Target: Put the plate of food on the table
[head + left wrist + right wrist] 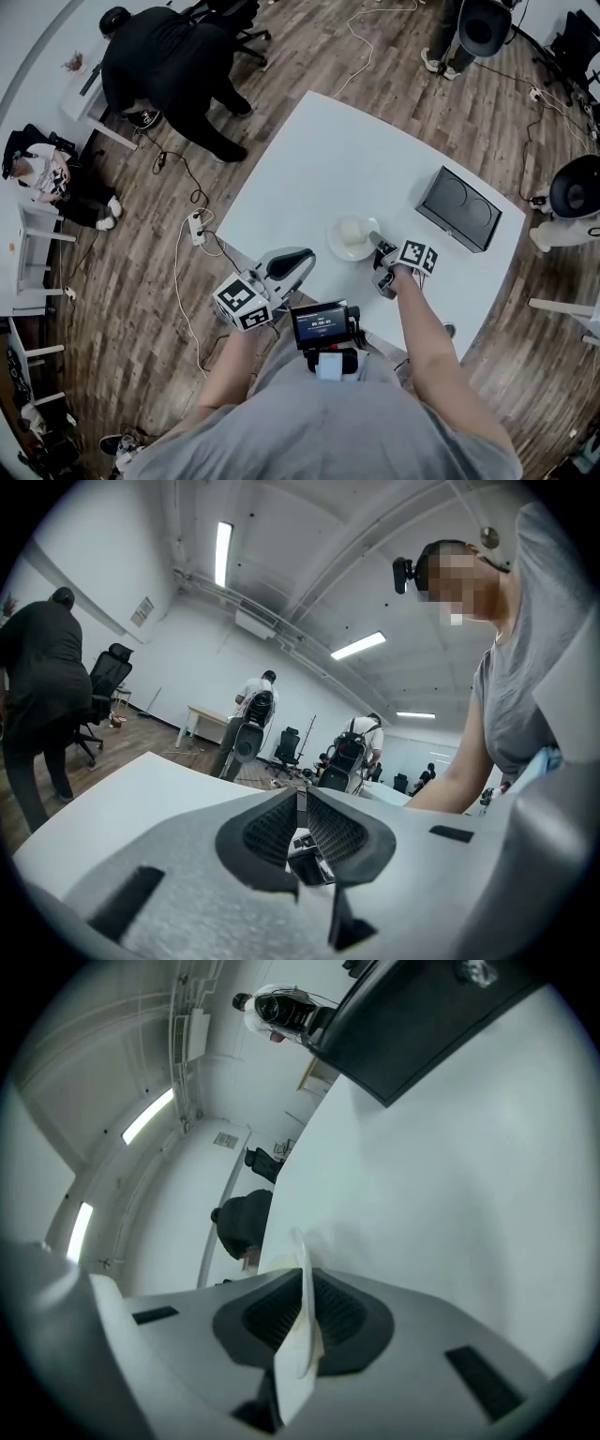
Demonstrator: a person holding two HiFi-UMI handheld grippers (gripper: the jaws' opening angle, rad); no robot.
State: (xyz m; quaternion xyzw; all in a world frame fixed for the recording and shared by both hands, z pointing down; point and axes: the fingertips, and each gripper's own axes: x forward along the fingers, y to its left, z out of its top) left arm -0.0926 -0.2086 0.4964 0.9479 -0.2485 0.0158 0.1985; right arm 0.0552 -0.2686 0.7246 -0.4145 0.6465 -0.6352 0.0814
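Observation:
A white plate [353, 237] with pale food on it lies on the white table [328, 159], near the front edge. My right gripper [376, 242] is shut on the plate's right rim. In the right gripper view the plate [302, 1326] shows edge-on, pinched between the dark pads. My left gripper [302, 264] hangs off the table's front left side, pointing up toward it. Its jaws [300, 832] are shut with nothing between them.
A black rectangular appliance [458, 207] sits at the table's right side, also seen from the right gripper [422, 1016]. A person in black [178, 70] bends over at far left. Cables and a power strip [197, 227] lie on the wood floor.

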